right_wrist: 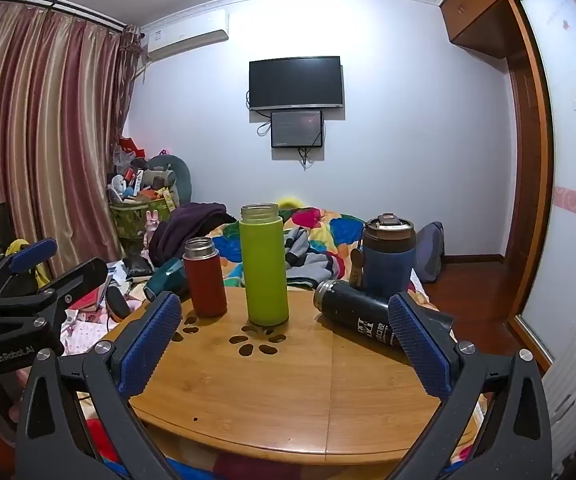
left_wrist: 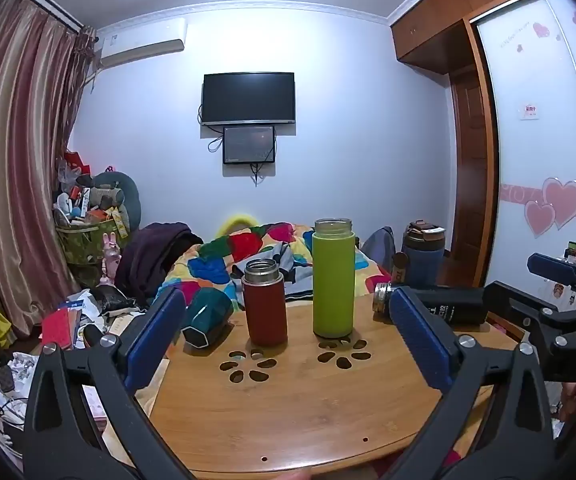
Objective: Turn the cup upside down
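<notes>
On the round wooden table stand a red cup and a taller green cup, both upright with open mouths. A dark teal cup lies on its side at the left. A black cup lies on its side at the right. A blue lidded cup stands behind it. My left gripper is open and empty, in front of the red and green cups. My right gripper is open and empty; its right finger sits close to the black cup.
A bed with a colourful quilt lies behind the table. Clutter covers the floor at the left. A wardrobe stands at the right. The other gripper shows at each view's edge.
</notes>
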A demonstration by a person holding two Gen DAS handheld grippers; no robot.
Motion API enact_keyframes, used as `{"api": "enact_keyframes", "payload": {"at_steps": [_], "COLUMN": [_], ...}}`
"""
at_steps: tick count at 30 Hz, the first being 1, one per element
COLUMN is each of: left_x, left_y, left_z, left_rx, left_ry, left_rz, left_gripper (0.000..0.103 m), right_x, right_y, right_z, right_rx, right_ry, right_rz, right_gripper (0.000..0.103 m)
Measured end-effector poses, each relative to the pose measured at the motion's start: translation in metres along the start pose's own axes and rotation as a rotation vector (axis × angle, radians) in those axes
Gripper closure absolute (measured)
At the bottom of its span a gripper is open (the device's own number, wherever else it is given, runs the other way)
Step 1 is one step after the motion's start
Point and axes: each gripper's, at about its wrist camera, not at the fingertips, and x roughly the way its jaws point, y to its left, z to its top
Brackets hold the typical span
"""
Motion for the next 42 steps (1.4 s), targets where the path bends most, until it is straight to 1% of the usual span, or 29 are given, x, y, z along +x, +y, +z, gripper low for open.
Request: {"api": "enact_keyframes", "payload": {"at_steps": [6,8,10,17,25,29,42], "left_x": [0.005,0.004,-0.001,0.0,-0.003,-0.003,-0.004], "left_y": [0.01,0.017,0.006,0.004,0.002,0.0,-0.002], "left_z": [0.001,0.001,0.002,-0.002,-0.002,-0.001,-0.001], "left_rx": [-0.017,-0.017,0.009,-0.009,0.009,0.019,0.017], "left_ry": [0.016,0.015,0.014,0.054,0.044,0.038,0.036], "left_rz": [-0.015,-0.034,-0.047,-0.096,-0.09,-0.069,-0.08], "left_gripper": [0.0,0.0,0.0,0.0,0.0,0.0,0.0], "right_x": [0.0,0.0,-0.001,0.002,-0.001,0.003,0.003], "right_y": [0.0,0.0,0.0,-0.001,0.0,0.0,0.001], "right_z": [0.0,0.0,0.0,-0.003,-0.003,-0.003,-0.004], "right_rx": [-0.004,-0.006,-0.006,-0.002,-0.001,-0.005,-0.006], "right_ry": [0.001,0.001,0.001,0.008,0.011,0.014,0.015], "right_rz": [-0.001,-0.001,-0.001,-0.001,0.0,0.002,0.001], "right_gripper": [0.0,0.0,0.0,0.0,0.0,0.0,0.0]}}
